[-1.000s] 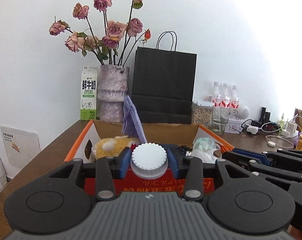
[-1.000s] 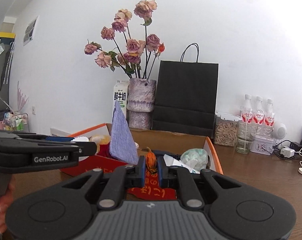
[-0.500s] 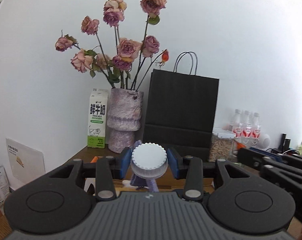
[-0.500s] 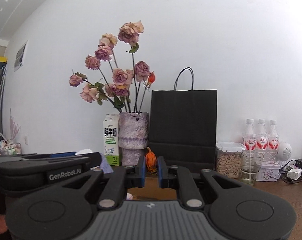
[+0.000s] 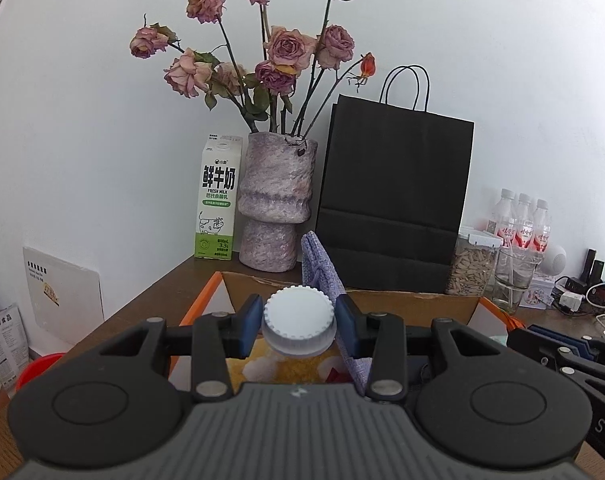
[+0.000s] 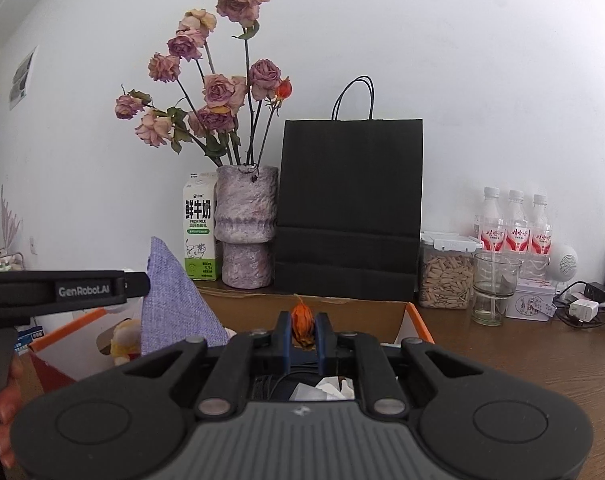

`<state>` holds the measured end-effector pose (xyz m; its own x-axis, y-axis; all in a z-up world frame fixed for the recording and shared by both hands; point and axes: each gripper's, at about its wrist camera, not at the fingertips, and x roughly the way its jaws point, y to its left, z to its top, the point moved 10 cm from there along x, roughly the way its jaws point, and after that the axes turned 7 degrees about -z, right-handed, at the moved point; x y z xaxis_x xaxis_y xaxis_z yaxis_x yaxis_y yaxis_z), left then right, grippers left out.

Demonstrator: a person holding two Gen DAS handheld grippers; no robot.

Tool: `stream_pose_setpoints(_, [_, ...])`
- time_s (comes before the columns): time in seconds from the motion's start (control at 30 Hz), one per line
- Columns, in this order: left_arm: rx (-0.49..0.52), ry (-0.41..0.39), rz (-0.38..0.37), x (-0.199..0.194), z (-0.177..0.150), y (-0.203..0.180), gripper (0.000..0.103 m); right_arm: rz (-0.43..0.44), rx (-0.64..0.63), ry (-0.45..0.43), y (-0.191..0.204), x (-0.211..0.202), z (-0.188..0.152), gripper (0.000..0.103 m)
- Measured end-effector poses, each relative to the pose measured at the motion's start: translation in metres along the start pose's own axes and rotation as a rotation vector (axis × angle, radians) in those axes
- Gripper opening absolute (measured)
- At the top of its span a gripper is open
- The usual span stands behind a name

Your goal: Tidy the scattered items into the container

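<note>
My left gripper (image 5: 298,326) is shut on a bottle by its white ribbed cap (image 5: 298,320), above the near part of the open cardboard box (image 5: 402,304) with orange flaps. My right gripper (image 6: 302,328) is shut on a small dried orange flower bud (image 6: 301,320), also over the box (image 6: 342,312). A lilac woven pouch (image 5: 322,276) (image 6: 174,300) stands upright inside. A yellow plush item (image 6: 122,338) and crumpled white paper (image 6: 326,386) lie in the box. The left gripper's body (image 6: 62,292) shows at the left of the right wrist view, with a hand (image 6: 2,408) under it.
Behind the box stand a milk carton (image 5: 218,204), a stone-look vase of dried roses (image 5: 276,200) and a black paper bag (image 5: 394,200). To the right are a seed jar (image 6: 446,276), a glass (image 6: 494,288), three water bottles (image 6: 510,228) and chargers with cables (image 6: 582,308).
Both grippers moved along over the box with their items still held. The view tilted up and then back down, so the box's far wall and contents show again.
</note>
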<state>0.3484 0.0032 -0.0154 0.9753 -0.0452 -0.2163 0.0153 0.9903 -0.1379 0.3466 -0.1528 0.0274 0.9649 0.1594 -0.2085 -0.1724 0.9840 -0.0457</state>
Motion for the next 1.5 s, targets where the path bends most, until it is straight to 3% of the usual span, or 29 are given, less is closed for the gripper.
stream_pose_setpoints(0.33, [0.046,-0.005,0.005,0.002,-0.003,-0.009,0.041,-0.01,0.007,0.009,0.0,0.003,-0.005,0.012])
stream_pose_setpoints(0.37, [0.045,-0.009,0.01,0.001,-0.004,-0.008,0.049,-0.013,0.008,0.008,0.0,0.002,-0.006,0.012])
stream_pose_setpoints(0.4, [0.045,-0.012,0.017,0.001,-0.004,-0.008,0.069,-0.014,0.008,0.008,0.0,0.002,-0.006,0.017])
stream_pose_setpoints(0.43, [0.045,-0.021,0.028,-0.001,-0.004,-0.007,0.083,-0.016,0.008,0.007,0.0,0.002,-0.007,0.038])
stream_pose_setpoints(0.47, [0.048,-0.044,0.039,-0.003,-0.002,-0.007,0.103,-0.021,0.006,0.003,0.0,0.001,-0.006,0.056])
stream_pose_setpoints(0.5, [0.054,-0.081,0.053,-0.008,0.001,-0.007,0.103,-0.032,0.003,-0.009,0.0,-0.001,-0.005,0.094])
stream_pose_setpoints(0.53, [0.062,-0.106,0.06,-0.012,0.002,-0.007,0.103,-0.047,-0.003,-0.035,0.0,-0.005,-0.003,0.102])
stream_pose_setpoints(0.63, [0.087,-0.139,0.071,-0.017,0.005,-0.01,0.103,-0.064,-0.011,-0.051,-0.001,-0.011,0.001,0.103])
stream_pose_setpoints(1.17, [0.096,-0.136,0.057,-0.021,0.005,-0.014,0.103,-0.057,0.001,-0.048,0.003,-0.015,-0.001,0.103])
stream_pose_setpoints(1.5, [0.053,-0.11,0.101,-0.031,-0.003,0.01,0.103,-0.073,0.011,-0.079,-0.001,-0.028,-0.005,0.103])
